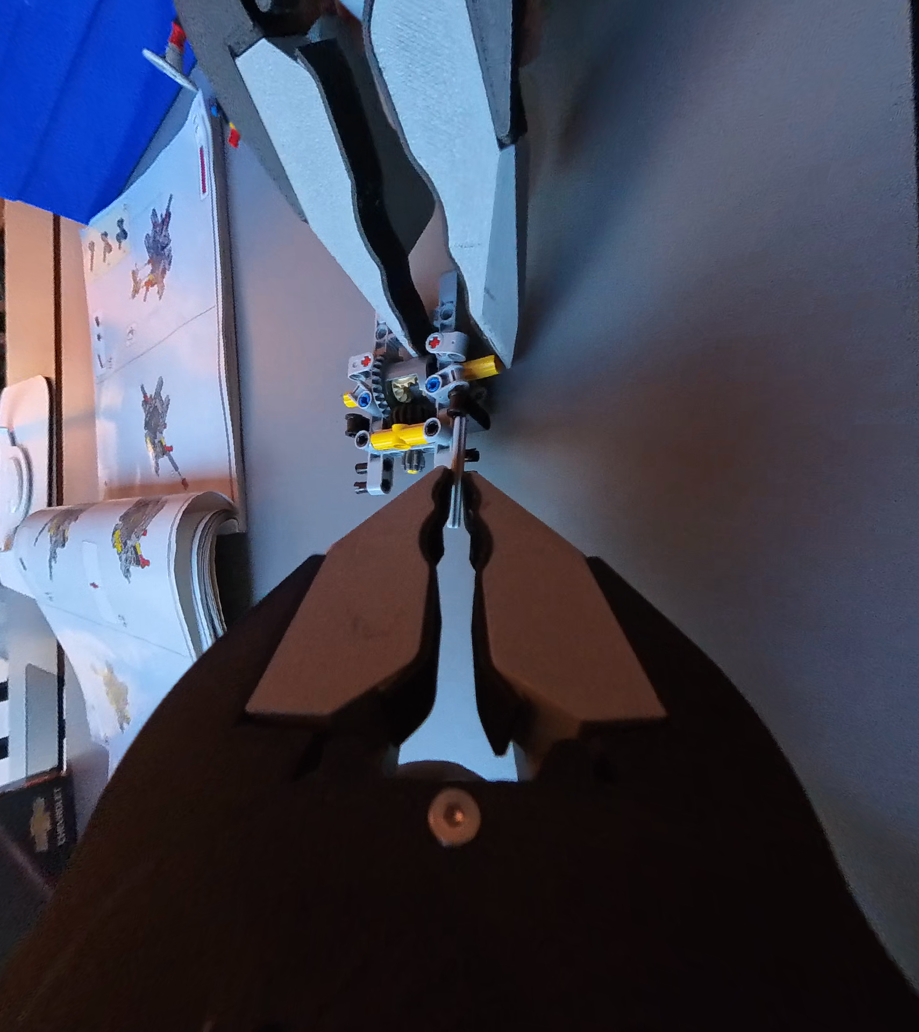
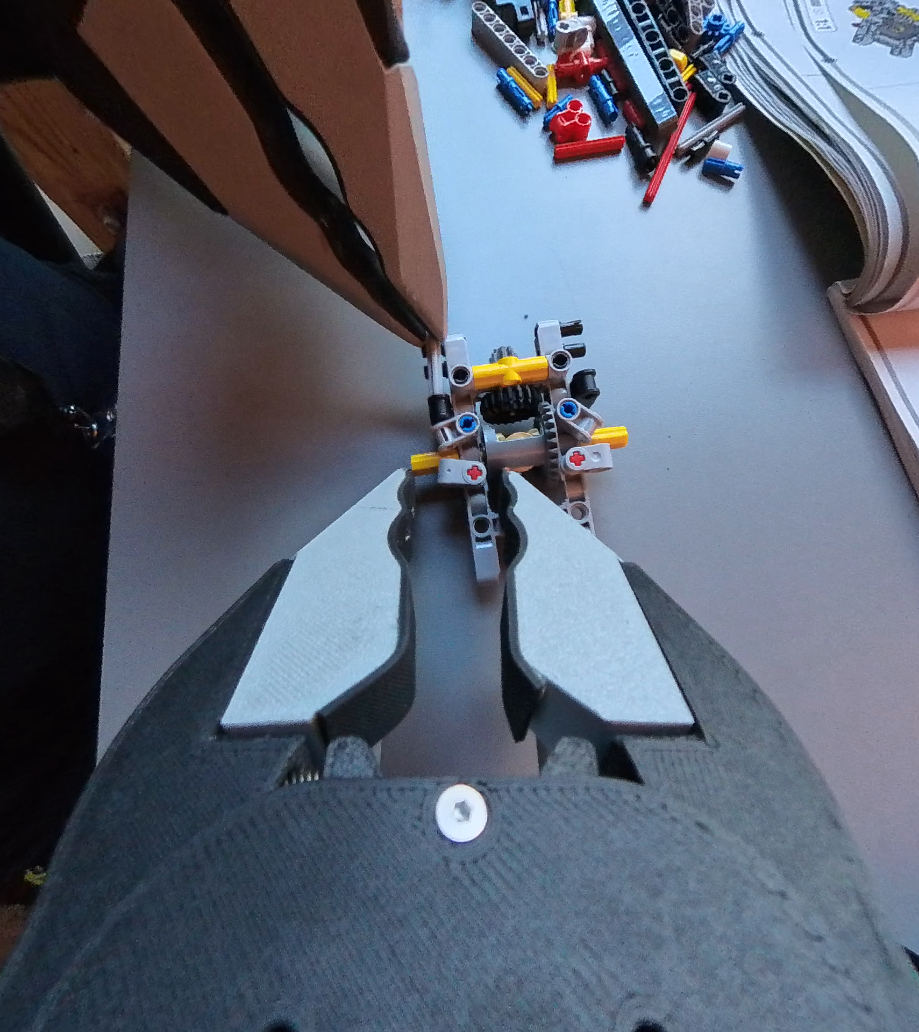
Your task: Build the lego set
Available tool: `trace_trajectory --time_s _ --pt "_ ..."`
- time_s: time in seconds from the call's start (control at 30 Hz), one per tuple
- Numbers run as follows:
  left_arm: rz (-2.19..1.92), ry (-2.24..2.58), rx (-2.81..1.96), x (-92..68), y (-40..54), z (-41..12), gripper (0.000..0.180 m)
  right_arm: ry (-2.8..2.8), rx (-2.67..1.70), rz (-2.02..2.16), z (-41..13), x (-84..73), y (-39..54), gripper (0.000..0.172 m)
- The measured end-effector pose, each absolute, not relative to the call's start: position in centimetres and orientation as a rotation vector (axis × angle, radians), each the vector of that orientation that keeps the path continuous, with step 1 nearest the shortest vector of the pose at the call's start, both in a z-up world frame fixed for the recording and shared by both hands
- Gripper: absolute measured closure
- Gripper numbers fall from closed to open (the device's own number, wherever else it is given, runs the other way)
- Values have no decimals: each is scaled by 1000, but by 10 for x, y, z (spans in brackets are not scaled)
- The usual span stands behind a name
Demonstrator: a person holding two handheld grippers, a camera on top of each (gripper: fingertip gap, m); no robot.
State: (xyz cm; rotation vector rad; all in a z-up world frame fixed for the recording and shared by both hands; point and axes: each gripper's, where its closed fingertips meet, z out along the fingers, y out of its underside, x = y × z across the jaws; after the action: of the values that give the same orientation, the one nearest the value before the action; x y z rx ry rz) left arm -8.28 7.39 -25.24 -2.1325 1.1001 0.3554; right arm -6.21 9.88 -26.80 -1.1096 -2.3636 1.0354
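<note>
A small grey building-brick gear assembly (image 2: 513,441) with yellow axles, black gears and blue pins lies on the grey table (image 2: 697,586). My right gripper (image 2: 457,486) has grey fingers. It is shut on the assembly's near end, one pad at a yellow axle's tip and the other against a grey beam (image 2: 484,530). My left gripper (image 1: 456,480) has brown-lit fingers. It is shut on a thin grey axle (image 1: 458,447) whose far end meets a black bush (image 1: 454,410) on the assembly (image 1: 406,413). The right gripper (image 1: 457,354) shows opposite it. The left gripper (image 2: 434,335) also shows in the right wrist view.
A pile of loose red, blue, yellow and grey parts (image 2: 602,84) lies beyond the assembly. An open instruction booklet (image 2: 893,167) lies to its right and also shows in the left wrist view (image 1: 161,346). A blue sheet (image 1: 43,100) and a dark box (image 1: 10,826) are at the table's edge. One gripper's finger ends stand about 5 centimeters off the other's.
</note>
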Motion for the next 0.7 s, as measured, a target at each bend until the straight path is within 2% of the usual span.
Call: trace_trajectory --time_s 0.7 --pt "579 985 -2117 -82 75 -248 179 -2352 -1163 1034 -268 -61 99 145"
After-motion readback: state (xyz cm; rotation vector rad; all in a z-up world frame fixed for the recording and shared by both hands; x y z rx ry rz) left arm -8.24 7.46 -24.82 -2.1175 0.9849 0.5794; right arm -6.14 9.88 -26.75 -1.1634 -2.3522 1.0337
